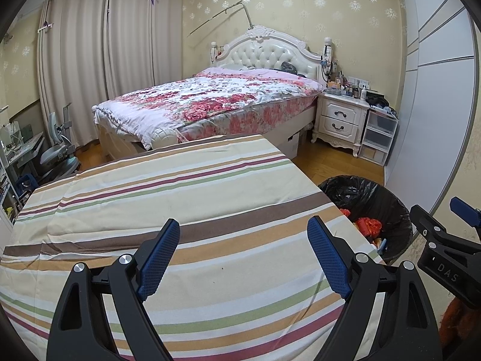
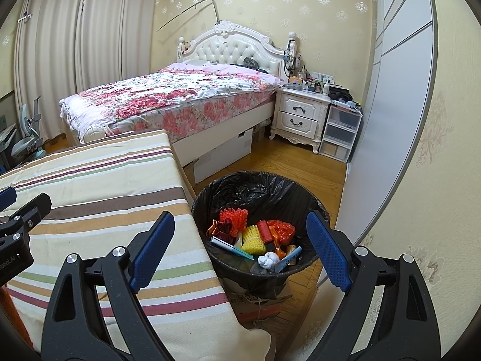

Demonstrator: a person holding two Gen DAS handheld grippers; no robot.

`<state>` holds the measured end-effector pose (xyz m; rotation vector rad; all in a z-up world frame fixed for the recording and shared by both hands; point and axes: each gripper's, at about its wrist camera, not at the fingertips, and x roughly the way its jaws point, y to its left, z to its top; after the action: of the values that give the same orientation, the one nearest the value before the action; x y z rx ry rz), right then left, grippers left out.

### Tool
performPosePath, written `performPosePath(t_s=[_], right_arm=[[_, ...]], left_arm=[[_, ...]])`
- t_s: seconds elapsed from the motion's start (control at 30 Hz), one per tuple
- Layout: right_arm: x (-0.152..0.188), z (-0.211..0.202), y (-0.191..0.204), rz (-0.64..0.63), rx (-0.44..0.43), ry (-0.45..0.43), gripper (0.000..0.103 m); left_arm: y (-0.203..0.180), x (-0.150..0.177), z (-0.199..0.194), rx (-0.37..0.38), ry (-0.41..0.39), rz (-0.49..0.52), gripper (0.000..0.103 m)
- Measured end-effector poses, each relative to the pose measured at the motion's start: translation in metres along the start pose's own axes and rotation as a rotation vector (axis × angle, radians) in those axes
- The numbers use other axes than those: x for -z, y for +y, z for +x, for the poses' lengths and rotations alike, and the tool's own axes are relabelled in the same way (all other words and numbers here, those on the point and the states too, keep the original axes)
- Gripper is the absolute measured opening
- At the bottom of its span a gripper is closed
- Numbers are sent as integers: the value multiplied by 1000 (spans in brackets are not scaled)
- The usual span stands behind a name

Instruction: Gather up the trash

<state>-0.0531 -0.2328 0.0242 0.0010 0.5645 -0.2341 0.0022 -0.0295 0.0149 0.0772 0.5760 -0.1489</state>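
A black-lined trash bin (image 2: 300, 195) stands on the floor at the right edge of the striped table (image 2: 90, 186). It holds several pieces of trash: orange and yellow foam netting (image 2: 252, 237), a red roll (image 2: 264, 230), a crumpled white paper ball (image 2: 268, 260) and a pen (image 2: 231, 248). My right gripper (image 2: 240, 249) hovers open above the bin's near side, nothing between its fingers. My left gripper (image 1: 243, 258) hangs open over the striped cloth (image 1: 180, 195), holding nothing. The bin (image 1: 390, 207) shows at the right in the left wrist view, with the right gripper's fingers (image 1: 464, 210) beside it.
A bed with a floral cover (image 2: 180, 96) stands behind the table, a white nightstand (image 2: 300, 114) and plastic drawers (image 2: 341, 132) to its right. A grey wardrobe door (image 2: 390, 105) runs along the right. A cardboard box (image 2: 258, 303) lies under the bin. A chair (image 1: 57, 150) stands far left.
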Motion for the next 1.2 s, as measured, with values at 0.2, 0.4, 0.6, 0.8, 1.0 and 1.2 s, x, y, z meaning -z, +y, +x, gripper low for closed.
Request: performPosePath(t_s=[0.2, 0.4, 0.6, 0.8, 1.0, 1.2], right_arm=[[0, 0, 0, 0, 1, 0, 87], [0, 0, 1, 0, 0, 0, 87], [0, 0, 1, 0, 1, 0, 87], [-1, 0, 1, -1, 1, 0, 87], [-1, 0, 1, -1, 2, 1, 87], [0, 0, 2, -4, -2, 1, 87]], left_arm=[[-4, 7, -1, -5, -1, -10, 84], [-5, 9, -4, -10, -10, 0, 84], [-6, 10, -9, -6, -27, 1, 84], [-7, 9, -8, 14, -13, 6, 84], [-5, 9, -10, 9, -22, -3, 85], [-5, 9, -10, -42, -51, 21, 85]])
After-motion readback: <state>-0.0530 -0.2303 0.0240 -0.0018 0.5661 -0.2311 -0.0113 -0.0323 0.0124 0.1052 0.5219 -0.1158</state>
